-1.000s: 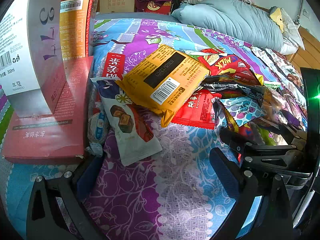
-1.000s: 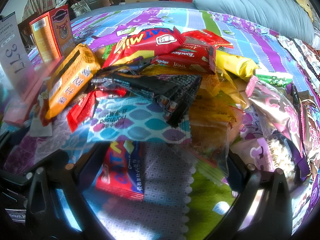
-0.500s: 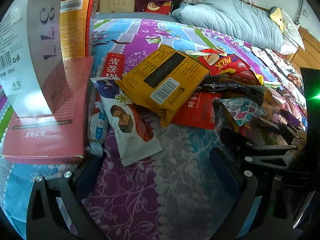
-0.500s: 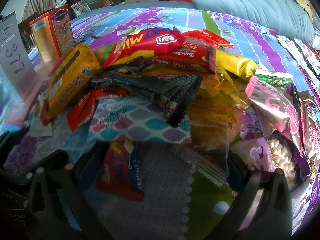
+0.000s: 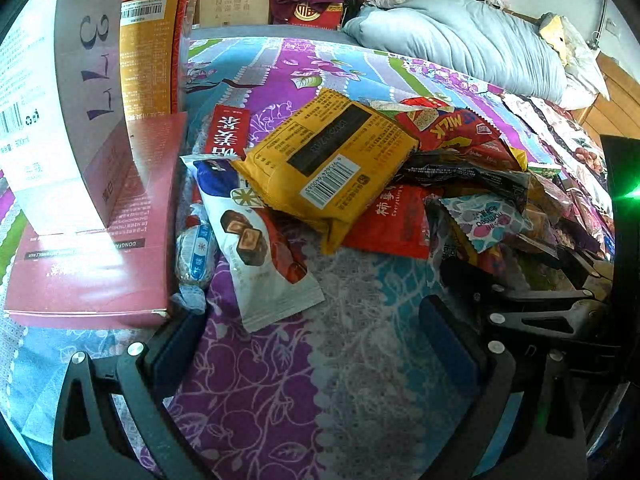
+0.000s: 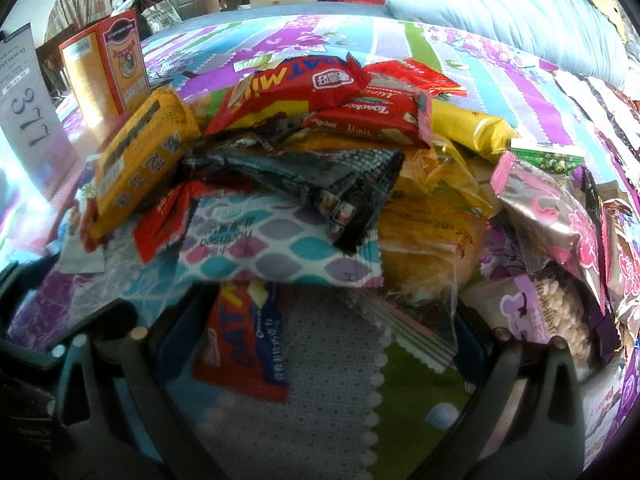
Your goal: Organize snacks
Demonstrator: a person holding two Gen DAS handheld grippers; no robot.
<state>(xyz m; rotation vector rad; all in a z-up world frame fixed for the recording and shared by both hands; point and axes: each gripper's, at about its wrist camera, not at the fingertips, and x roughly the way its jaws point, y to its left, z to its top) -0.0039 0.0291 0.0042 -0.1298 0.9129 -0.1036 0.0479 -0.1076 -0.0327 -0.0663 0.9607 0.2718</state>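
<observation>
Left gripper (image 5: 312, 344) spread empty, chocolate wrapper (image 5: 256, 240) lengthwise toward it, right gripper (image 6: 316, 344) spread around red-blue packet (image 6: 244, 340), upright lengthwise.

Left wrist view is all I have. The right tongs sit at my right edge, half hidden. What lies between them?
Observer: The right tongs are open. A red-and-blue oat wrapper lies flat on the bedspread between them, nearer the left finger and not gripped.
Operator: What is past the patterned pack on its far side from me?
Observer: Right of the patterned pack, a clear bag holding a yellowish bun lies against it.
Operator: Anything by the right finger?
Observer: A lilac pack with pale puffed pieces showing lies just beyond that finger's tip.
</observation>
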